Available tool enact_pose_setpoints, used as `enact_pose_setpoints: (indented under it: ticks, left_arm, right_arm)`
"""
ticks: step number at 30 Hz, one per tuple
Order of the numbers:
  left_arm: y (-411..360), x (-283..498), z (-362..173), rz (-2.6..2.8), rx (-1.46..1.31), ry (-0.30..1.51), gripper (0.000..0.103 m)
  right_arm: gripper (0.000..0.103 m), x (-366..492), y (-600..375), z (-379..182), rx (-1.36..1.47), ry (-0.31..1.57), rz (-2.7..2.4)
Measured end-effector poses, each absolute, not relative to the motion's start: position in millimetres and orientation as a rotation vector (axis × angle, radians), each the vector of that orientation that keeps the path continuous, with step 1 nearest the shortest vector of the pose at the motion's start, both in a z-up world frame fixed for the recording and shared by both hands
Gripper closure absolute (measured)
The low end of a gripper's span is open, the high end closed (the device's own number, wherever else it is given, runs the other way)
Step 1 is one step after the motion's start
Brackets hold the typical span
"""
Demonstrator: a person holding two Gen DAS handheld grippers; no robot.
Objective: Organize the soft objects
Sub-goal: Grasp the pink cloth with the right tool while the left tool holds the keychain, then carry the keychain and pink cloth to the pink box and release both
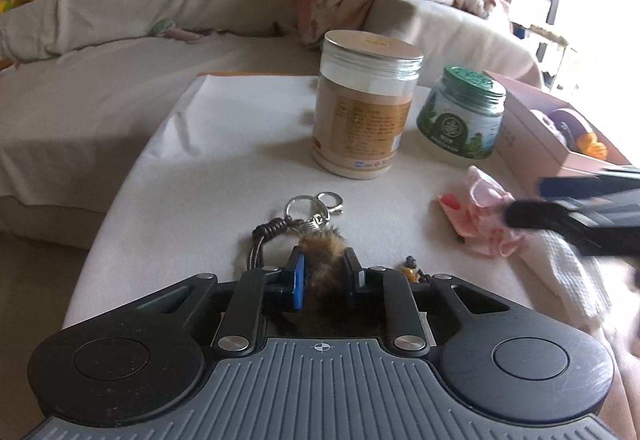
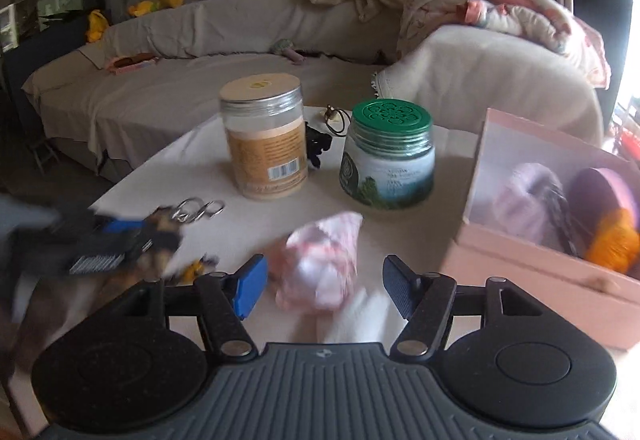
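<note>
A brown furry keychain [image 1: 324, 260] lies on the white-covered table [image 1: 208, 167], its metal rings [image 1: 316, 201] pointing away from me. My left gripper [image 1: 325, 272] is shut on the fur; in the right wrist view the same gripper [image 2: 120, 240] shows blurred at the left. A crumpled pink cloth [image 2: 320, 268] lies between the fingers of my right gripper [image 2: 325, 276], which stands open with both pads clear of it. In the left wrist view the right gripper [image 1: 524, 199] reaches over the pink cloth [image 1: 480, 215]. A pink box [image 2: 520, 260] at the right holds several soft toys.
A tall beige jar [image 1: 366, 107] and a green-lidded jar [image 1: 460, 111] stand mid-table. A white towel [image 1: 568, 272] lies beside the pink cloth, and a small yellow-black charm [image 1: 410, 266] beside the keychain. A sofa [image 1: 120, 39] with blankets and plush toys runs behind.
</note>
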State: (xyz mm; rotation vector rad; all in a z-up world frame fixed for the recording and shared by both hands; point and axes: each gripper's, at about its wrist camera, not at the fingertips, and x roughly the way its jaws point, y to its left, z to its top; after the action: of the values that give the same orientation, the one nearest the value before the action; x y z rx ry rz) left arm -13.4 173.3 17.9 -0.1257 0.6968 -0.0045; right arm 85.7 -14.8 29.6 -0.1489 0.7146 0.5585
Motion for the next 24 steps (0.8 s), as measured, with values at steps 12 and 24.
enact_pose_setpoints:
  ticks: [12, 24]
  left_arm:
    - [143, -81, 75, -0.239, -0.073, 0.524, 0.085]
    - [59, -94, 256, -0.421, 0.095, 0.105, 0.085]
  right_arm:
    - [0.095, 41, -77, 86, -0.019, 0.693, 0.581]
    - [0.095, -41, -203, 136, 0.088, 0.474, 0.419]
